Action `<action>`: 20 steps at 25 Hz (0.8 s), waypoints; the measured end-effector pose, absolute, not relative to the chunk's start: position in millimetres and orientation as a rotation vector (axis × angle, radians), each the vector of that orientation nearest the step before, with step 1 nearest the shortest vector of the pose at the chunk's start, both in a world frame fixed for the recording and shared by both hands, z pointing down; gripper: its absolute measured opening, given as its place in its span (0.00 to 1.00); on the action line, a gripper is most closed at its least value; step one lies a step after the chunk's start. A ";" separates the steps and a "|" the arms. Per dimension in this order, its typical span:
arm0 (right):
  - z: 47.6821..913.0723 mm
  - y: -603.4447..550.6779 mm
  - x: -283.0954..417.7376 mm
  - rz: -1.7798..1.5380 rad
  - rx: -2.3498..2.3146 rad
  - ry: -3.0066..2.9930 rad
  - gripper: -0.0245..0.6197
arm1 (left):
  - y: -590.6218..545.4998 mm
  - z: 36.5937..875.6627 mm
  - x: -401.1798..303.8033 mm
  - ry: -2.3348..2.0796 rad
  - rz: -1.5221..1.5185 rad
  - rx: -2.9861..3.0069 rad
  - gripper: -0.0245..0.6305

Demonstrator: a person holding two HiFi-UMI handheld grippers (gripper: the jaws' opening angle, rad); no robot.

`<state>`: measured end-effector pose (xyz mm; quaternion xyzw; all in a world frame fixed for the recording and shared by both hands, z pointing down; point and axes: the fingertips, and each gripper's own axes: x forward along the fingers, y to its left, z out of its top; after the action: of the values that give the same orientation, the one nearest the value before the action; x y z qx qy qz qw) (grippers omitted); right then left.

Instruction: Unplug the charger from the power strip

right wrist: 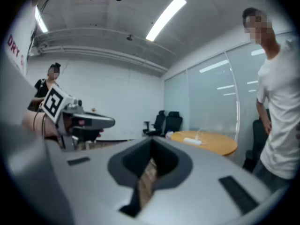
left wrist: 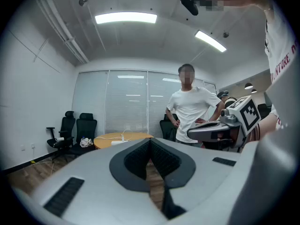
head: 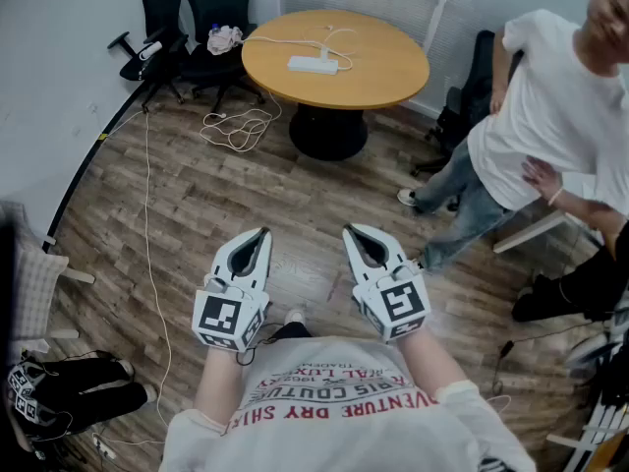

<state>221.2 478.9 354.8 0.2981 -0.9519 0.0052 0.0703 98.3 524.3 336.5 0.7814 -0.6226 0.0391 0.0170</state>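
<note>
The left gripper (head: 261,234) has its 2 jaws closed tip to tip, with nothing between them; its own view shows only wood floor (head: 197,205) through the slit below the tips. The right gripper (head: 350,231) is closed the same way and is also empty. The 2 grippers are held side by side, apart from each other, close in front of the wearer's chest. Both point roughly level across the room.

Straight ahead of both pairs of jaws, and well apart from them, stands a round wooden table (head: 388,77) on a dark pedestal. A white power strip (head: 313,64) lies flat on its top. The charger (left wrist: 123,136) stands plugged into the strip, and a thin white cable (head: 329,35) loops from it toward the table's far edge. Neither gripper is near the strip.

Ahead and to the left of the jaws, 2 black office chairs (head: 211,8) stand against the wall. A loose coil of white cord (head: 236,126) lies on the floor between the chairs and the table. To the right of the right gripper's jaws stands a person in a white T-shirt (head: 550,116) and jeans, beside the table.
</note>
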 end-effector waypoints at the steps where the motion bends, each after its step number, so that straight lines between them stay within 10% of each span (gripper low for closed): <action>1: 353.9 477.0 221.0 0.015 0.895 -2.863 0.08 | 522.0 335.8 98.6 -1.933 0.123 2.428 0.08; 20: 366.1 445.5 189.8 0.067 0.946 -2.825 0.08 | 489.5 351.5 65.0 -1.871 0.123 2.428 0.08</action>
<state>189.8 445.5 366.1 0.3164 -0.9449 0.0224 0.0805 65.0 489.5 351.5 0.7909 -0.6095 0.0402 0.0372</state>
